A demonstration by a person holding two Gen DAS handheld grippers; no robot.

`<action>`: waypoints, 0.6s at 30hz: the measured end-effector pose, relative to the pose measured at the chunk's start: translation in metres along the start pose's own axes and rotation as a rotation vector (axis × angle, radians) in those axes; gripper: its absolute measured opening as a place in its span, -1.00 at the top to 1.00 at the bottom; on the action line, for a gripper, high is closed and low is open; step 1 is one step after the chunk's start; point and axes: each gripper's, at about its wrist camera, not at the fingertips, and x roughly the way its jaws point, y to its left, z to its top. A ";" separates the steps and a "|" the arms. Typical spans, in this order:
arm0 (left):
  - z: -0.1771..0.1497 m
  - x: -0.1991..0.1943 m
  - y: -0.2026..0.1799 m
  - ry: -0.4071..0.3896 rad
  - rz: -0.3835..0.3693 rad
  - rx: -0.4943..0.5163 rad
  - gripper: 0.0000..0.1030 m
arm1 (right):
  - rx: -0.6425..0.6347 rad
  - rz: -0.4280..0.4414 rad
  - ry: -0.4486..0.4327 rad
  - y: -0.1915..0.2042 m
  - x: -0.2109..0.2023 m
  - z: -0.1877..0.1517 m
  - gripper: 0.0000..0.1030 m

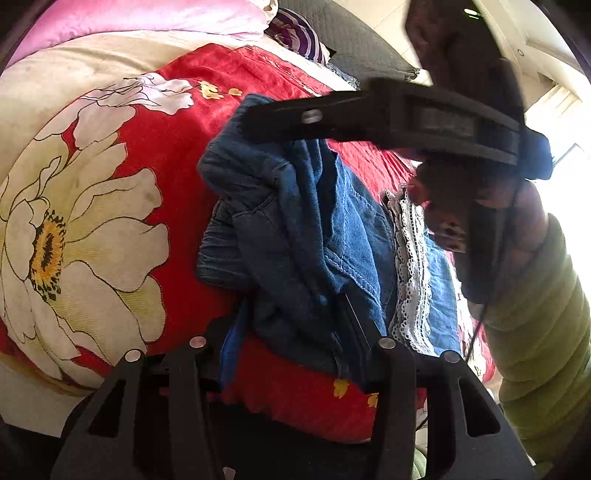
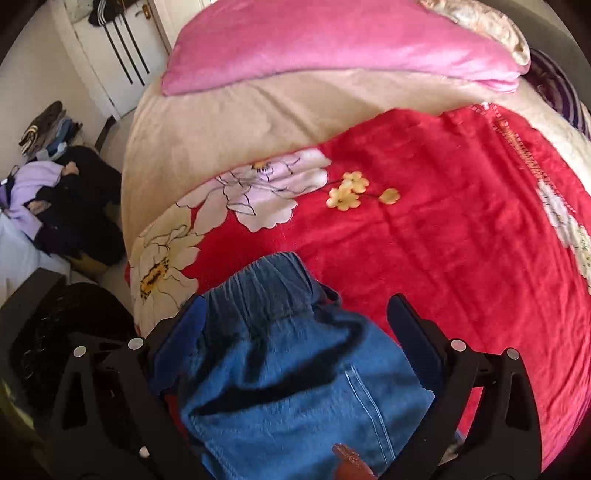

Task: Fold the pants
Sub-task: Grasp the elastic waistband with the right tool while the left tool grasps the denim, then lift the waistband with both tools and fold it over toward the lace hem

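Blue denim pants (image 1: 295, 236) with white lace trim lie bunched on a red flowered blanket (image 1: 166, 147) on the bed. My left gripper (image 1: 291, 325) has its fingers apart with the pants' near folds between them. The right gripper (image 1: 295, 118) shows in the left wrist view, reaching over the pants' far end. In the right wrist view the pants (image 2: 288, 376) lie between the spread fingers of my right gripper (image 2: 295, 314), waistband forward. Neither gripper visibly pinches the cloth.
A pink pillow (image 2: 332, 44) and beige cover (image 2: 221, 122) lie beyond the blanket. A pile of clothes (image 2: 55, 206) sits off the bed's left side near a white door (image 2: 122, 55). A striped purple cushion (image 1: 299, 33) lies at the far edge.
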 end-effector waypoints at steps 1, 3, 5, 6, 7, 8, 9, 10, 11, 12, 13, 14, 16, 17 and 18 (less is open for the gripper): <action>0.000 0.000 0.001 -0.001 -0.005 -0.003 0.13 | 0.004 0.008 0.008 -0.001 0.005 0.000 -0.79; 0.000 -0.001 0.002 -0.003 -0.014 -0.011 0.13 | 0.014 0.042 0.029 -0.001 0.014 0.000 -0.79; 0.001 0.000 0.004 -0.004 -0.023 -0.019 0.12 | 0.023 0.088 0.043 -0.002 0.021 -0.001 -0.70; 0.001 0.000 0.005 -0.004 -0.025 -0.022 0.11 | 0.030 0.117 0.048 -0.003 0.023 -0.002 -0.51; 0.002 -0.001 0.007 -0.005 -0.027 -0.024 0.09 | 0.034 0.138 0.051 -0.003 0.024 -0.003 -0.38; 0.001 -0.001 0.007 -0.005 -0.029 -0.027 0.08 | 0.037 0.160 0.049 -0.004 0.024 -0.006 -0.13; 0.001 -0.001 0.006 -0.004 -0.030 -0.027 0.07 | 0.036 0.171 0.045 -0.003 0.022 -0.008 0.04; 0.001 -0.001 0.006 -0.005 -0.032 -0.030 0.00 | 0.031 0.173 0.033 -0.003 0.018 -0.010 0.11; 0.002 -0.002 0.006 -0.007 -0.035 -0.033 -0.12 | 0.028 0.178 0.009 -0.004 0.009 -0.014 0.24; 0.002 -0.003 0.005 -0.012 -0.039 -0.036 -0.20 | 0.033 0.184 -0.007 -0.006 0.002 -0.017 0.36; 0.002 -0.004 0.004 -0.017 -0.040 -0.039 -0.31 | 0.047 0.195 -0.039 -0.010 -0.010 -0.023 0.39; 0.000 -0.009 0.004 -0.019 -0.042 -0.040 -0.36 | 0.059 0.204 -0.061 -0.014 -0.019 -0.026 0.40; -0.001 -0.012 0.000 -0.022 -0.039 -0.032 -0.42 | 0.087 0.216 -0.115 -0.023 -0.039 -0.036 0.40; -0.002 -0.013 -0.004 -0.022 -0.038 -0.024 -0.51 | 0.101 0.227 -0.146 -0.028 -0.052 -0.044 0.40; -0.002 -0.013 -0.009 -0.022 -0.043 -0.016 -0.54 | 0.109 0.243 -0.175 -0.033 -0.065 -0.053 0.40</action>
